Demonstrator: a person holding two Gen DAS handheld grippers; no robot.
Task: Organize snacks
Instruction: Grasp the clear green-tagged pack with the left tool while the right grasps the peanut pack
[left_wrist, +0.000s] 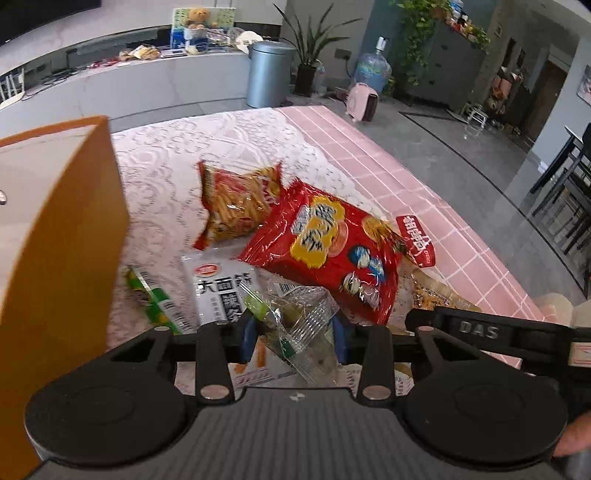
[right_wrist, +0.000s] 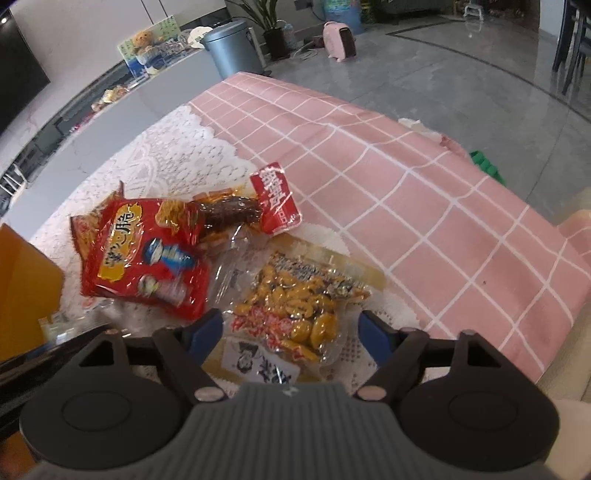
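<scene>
Snack packs lie in a heap on a lace-covered table. In the left wrist view my left gripper (left_wrist: 295, 341) is open around a clear packet with green contents (left_wrist: 299, 325); beyond lie a white noodle pack (left_wrist: 218, 291), a green pack (left_wrist: 155, 299), an orange stick-snack bag (left_wrist: 236, 203) and a big red crisp bag (left_wrist: 332, 247). An orange box (left_wrist: 55, 240) stands at the left. In the right wrist view my right gripper (right_wrist: 291, 332) is open astride a clear pack of yellow beans (right_wrist: 303, 306). The red crisp bag (right_wrist: 147, 254) and a red-labelled sausage pack (right_wrist: 255, 210) lie beyond.
A pink checked tablecloth (right_wrist: 424, 192) covers the right half of the table, whose edge drops to grey floor. The right gripper's black arm (left_wrist: 480, 328) crosses the left wrist view at the right. A grey bin (left_wrist: 267, 74) and white counter stand far behind.
</scene>
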